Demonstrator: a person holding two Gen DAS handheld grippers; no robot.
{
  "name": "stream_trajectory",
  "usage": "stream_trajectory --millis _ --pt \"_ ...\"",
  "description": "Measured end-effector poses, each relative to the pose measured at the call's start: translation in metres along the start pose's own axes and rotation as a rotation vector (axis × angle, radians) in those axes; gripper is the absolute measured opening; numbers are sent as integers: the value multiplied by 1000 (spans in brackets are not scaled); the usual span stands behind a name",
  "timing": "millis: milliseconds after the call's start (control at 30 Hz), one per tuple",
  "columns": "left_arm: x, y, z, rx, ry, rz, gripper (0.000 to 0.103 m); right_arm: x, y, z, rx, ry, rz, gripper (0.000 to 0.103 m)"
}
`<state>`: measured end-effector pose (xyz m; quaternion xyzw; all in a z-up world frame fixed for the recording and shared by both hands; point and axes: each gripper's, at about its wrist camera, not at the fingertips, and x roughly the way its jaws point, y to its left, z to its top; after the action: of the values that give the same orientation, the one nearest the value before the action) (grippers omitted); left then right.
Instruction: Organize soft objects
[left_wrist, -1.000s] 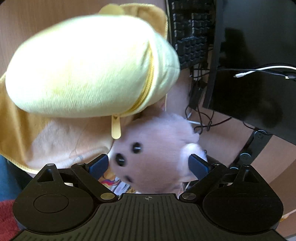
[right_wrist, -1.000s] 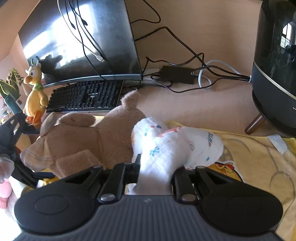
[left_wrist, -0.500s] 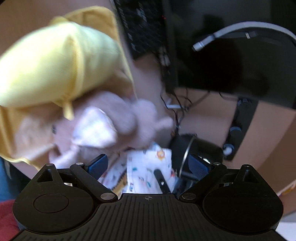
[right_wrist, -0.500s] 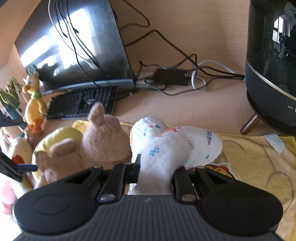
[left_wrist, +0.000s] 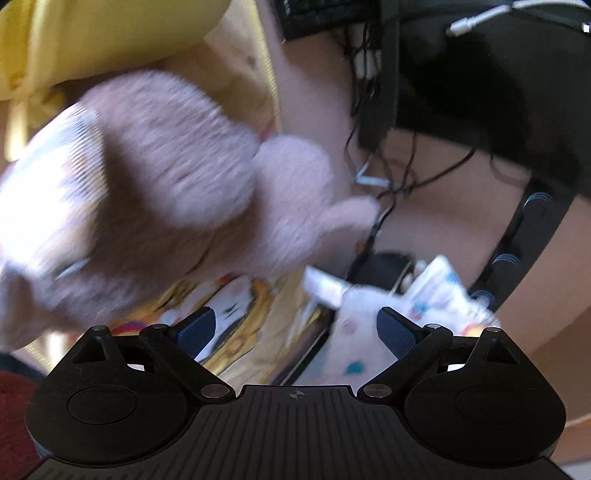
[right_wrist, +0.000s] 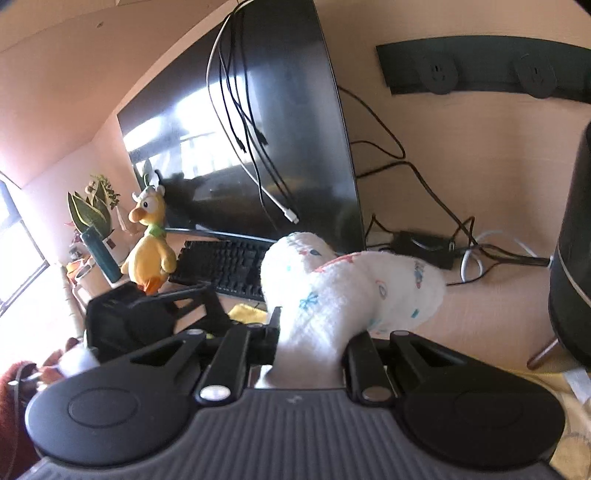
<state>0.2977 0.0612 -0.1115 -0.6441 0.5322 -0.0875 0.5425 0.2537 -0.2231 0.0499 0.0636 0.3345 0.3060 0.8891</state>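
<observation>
While left fingers (left_wrist: 207, 328) gape, right gripper (right_wrist: 312, 343) pinches white cloth (right_wrist: 351, 288).

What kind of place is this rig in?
Most likely a home desk or study corner: a curved monitor with a black keyboard on a wooden desk, plus a yellow duck plush.

Soft cloth against hard gloss

Fluffy white printed terry toy (right_wrist: 351, 291); beside it a glossy black monitor (right_wrist: 280, 147) on a matt wood-look worktop (right_wrist: 498, 306).

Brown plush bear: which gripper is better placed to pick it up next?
Left. The left gripper is open and empty beside the brown plush bear; the right gripper is shut on the white printed cloth.
</observation>
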Motion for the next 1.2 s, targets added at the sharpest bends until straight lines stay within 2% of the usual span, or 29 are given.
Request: stream_trajectory --millis 100,200,300,367,433,500,567,700,767,833,900,1067,1167,1200 --pt "1 -2 7 -56 -58 -32 98 13 -7 0 17 38 26 15" --pt "8 2 16 -129 -55 -26 100 31 -12 -5 27 81 41 15" --pt "14 8 16 -190 -56 29 100 45 -22 -14 38 112 20 15" --pt "14 19 10 -284 -81 76 100 48 -32 -18 50 118 3 15" --pt "12 35 2 -422 -122 154 102 47 -44 -22 66 114 -7 15" --pt "16 54 -2 -527 -121 79 103 42 -58 -25 81 104 -17 15" --pt "23 59 -3 -568 -122 44 103 39 -70 -28 98 97 -27 15" --pt "22 46 -10 -624 -179 42 103 36 -87 -33 110 104 -39 15" --pt "14 40 -14 -646 -248 28 103 33 -95 -35 116 104 -39 15" --pt "4 37 -21 -670 -321 68 103 29 -103 -37 122 103 -39 15" --pt "1 39 -25 -726 -358 158 103 26 -111 -39 130 104 -39 15" --pt "11 35 -12 -752 -341 195 103 28 -123 -44 147 123 -28 16" --pt "11 37 -1 -853 -331 244 103 31 -123 -46 146 134 -8 16" --pt "13 40 2 -891 -331 237 103 31 -123 -47 145 135 0 16"
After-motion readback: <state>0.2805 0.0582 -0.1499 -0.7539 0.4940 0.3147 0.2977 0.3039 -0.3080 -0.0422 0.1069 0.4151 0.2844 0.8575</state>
